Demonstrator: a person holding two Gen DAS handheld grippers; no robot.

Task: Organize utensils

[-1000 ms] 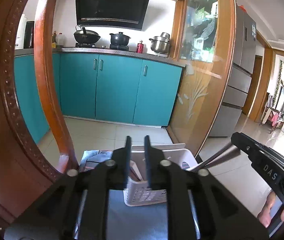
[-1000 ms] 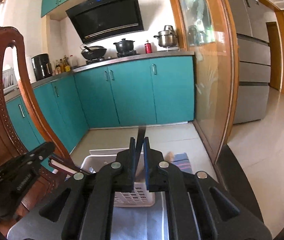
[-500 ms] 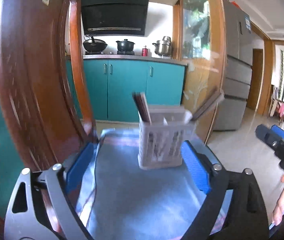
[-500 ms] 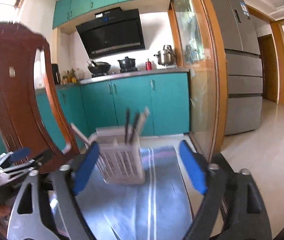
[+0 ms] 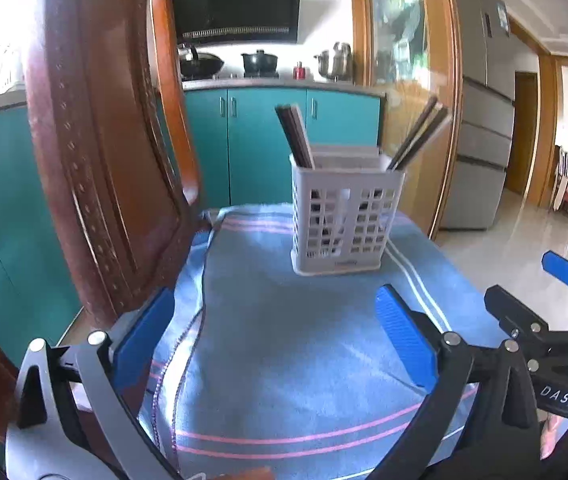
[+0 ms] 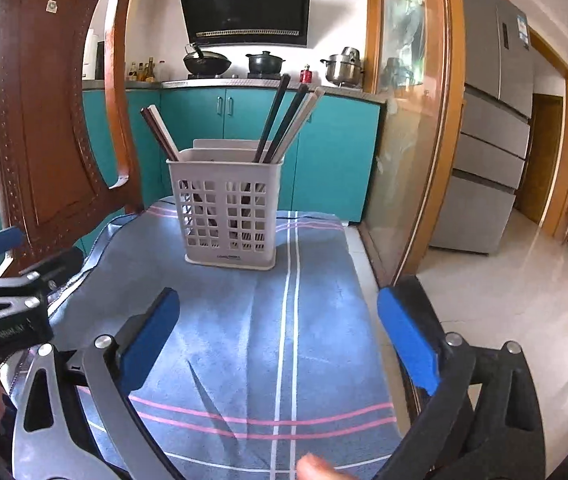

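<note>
A white perforated utensil basket [image 5: 346, 216] stands upright on a blue striped cloth [image 5: 304, 340]; it also shows in the right wrist view [image 6: 229, 216]. Dark chopsticks [image 5: 294, 136] lean out of its left side and more chopsticks [image 5: 418, 138] lean out of its right side; the right wrist view shows both groups [image 6: 159, 134] [image 6: 284, 120]. My left gripper [image 5: 271, 336] is open and empty, well back from the basket. My right gripper [image 6: 277, 338] is open and empty, also back from it, and shows at the right edge of the left wrist view [image 5: 556, 308].
A carved wooden chair back [image 5: 95, 160] rises close on the left. The cloth's right edge drops to a tiled floor [image 6: 504, 280]. A glass sliding door [image 6: 412, 120], teal cabinets [image 6: 332, 148] and a fridge [image 6: 492, 128] stand behind.
Both grippers opened from shut and drew back from the basket. The chopsticks they held now stand in the basket.
</note>
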